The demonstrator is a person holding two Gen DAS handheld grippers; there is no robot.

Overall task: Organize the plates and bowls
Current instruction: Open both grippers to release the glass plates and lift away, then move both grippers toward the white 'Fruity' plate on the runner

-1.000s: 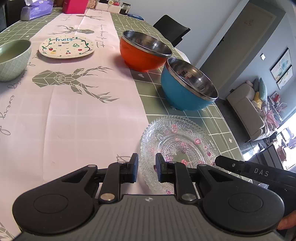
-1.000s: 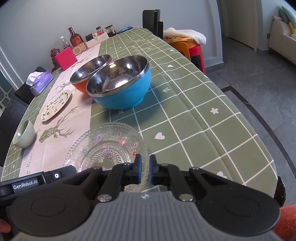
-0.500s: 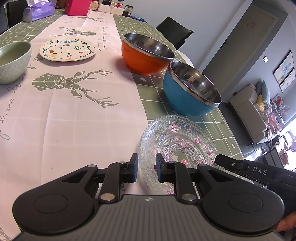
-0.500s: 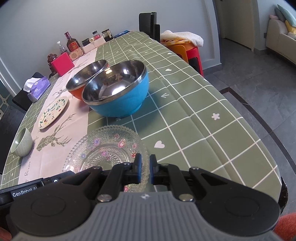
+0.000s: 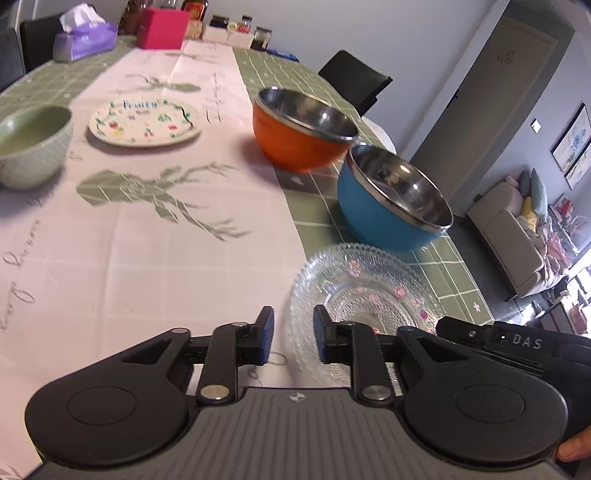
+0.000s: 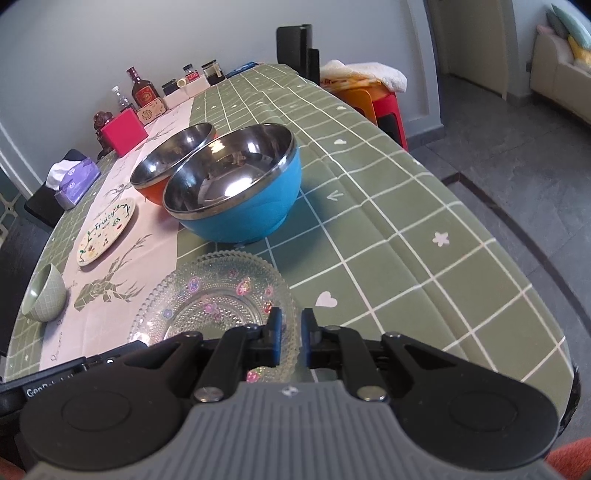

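Observation:
A clear glass plate [image 5: 362,291] [image 6: 214,295] with pink flowers lies flat near the table's front edge. My left gripper [image 5: 293,334] straddles its left rim; the jaws are opening and the pads stand clear of the glass. My right gripper [image 6: 291,336] straddles the right rim; its jaws are opening too, with a thin gap on each side. Just beyond the plate stands a blue steel bowl [image 5: 380,218] [image 6: 251,210], with an orange one [image 5: 295,144] [image 6: 151,192] behind it. A "Fruity" plate [image 5: 144,123] [image 6: 105,230] and a green bowl [image 5: 33,147] [image 6: 46,295] sit further left.
At the table's far end are a tissue box [image 5: 85,40], a pink box [image 5: 162,27] and bottles and jars [image 6: 142,92]. A black chair [image 5: 354,81] and an orange stool [image 6: 369,99] stand beside the table. The cloth's edge [image 6: 517,295] drops off at the right.
Both pairs of jaws have parted from the glass plate's rim, the left more widely than the right. The plate lies where it was, and both hands have tilted only slightly.

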